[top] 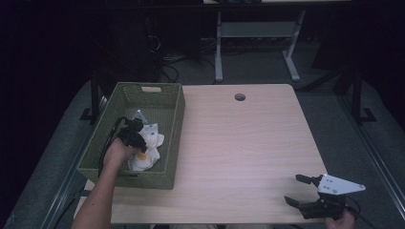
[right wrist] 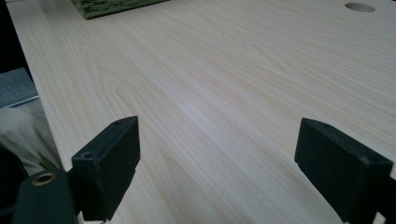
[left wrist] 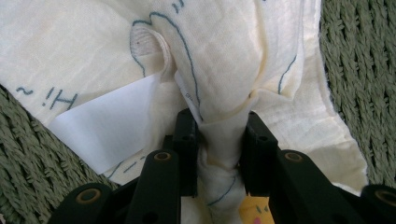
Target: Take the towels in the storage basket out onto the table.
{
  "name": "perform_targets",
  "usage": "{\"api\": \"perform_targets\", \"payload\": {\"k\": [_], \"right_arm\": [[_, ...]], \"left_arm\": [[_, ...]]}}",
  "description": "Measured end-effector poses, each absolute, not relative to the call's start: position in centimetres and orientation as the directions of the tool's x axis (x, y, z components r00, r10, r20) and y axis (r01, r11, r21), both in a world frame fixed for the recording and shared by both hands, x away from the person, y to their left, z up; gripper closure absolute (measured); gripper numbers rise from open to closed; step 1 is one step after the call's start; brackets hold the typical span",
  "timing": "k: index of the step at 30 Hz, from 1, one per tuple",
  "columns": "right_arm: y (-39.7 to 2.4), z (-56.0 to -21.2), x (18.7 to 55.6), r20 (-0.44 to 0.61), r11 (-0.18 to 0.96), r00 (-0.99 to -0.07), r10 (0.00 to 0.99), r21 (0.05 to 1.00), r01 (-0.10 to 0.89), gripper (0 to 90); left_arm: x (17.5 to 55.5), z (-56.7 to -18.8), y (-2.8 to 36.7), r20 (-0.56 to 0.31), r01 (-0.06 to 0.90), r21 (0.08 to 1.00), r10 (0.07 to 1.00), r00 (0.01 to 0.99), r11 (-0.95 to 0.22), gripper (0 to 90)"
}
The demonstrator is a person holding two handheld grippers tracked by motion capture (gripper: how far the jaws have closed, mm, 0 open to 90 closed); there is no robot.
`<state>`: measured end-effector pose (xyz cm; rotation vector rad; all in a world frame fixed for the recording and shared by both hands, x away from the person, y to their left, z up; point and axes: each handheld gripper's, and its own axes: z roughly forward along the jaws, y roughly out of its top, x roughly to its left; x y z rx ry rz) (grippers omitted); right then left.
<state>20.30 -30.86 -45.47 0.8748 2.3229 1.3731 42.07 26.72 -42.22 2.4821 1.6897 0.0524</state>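
A cream cloth [top: 149, 145] with blue line drawings lies bunched inside the green woven basket [top: 157, 93] at the table's left. My left gripper [top: 137, 138] reaches down into the basket. In the left gripper view its jaws pinch a gathered fold of the cloth [left wrist: 219, 140], with a white label [left wrist: 100, 128] beside it. My right gripper [top: 296, 190] rests near the table's front right corner, wide open. In the right gripper view its fingertips [right wrist: 112, 158] stand far apart over bare wood.
The light wooden table [top: 248, 143] has a round cable hole [top: 239, 97] near its far edge. The basket's corner [right wrist: 112, 7] shows at the top of the right gripper view. Desk legs and cables stand on the dark floor beyond the table.
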Motion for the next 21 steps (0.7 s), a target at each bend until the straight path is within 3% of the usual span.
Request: {"api": "perform_targets", "payload": {"k": [21], "right_arm": [[-30.7, -45.2, 20.3, 0.036, 0.360, -0.758, 0.651, 0.865, 0.350, 13.8]], "left_arm": [[39.8, -38.1, 30.1, -0.201, 0.894, 0.365, 0.916, 0.347, -0.259, 73.3]]}}
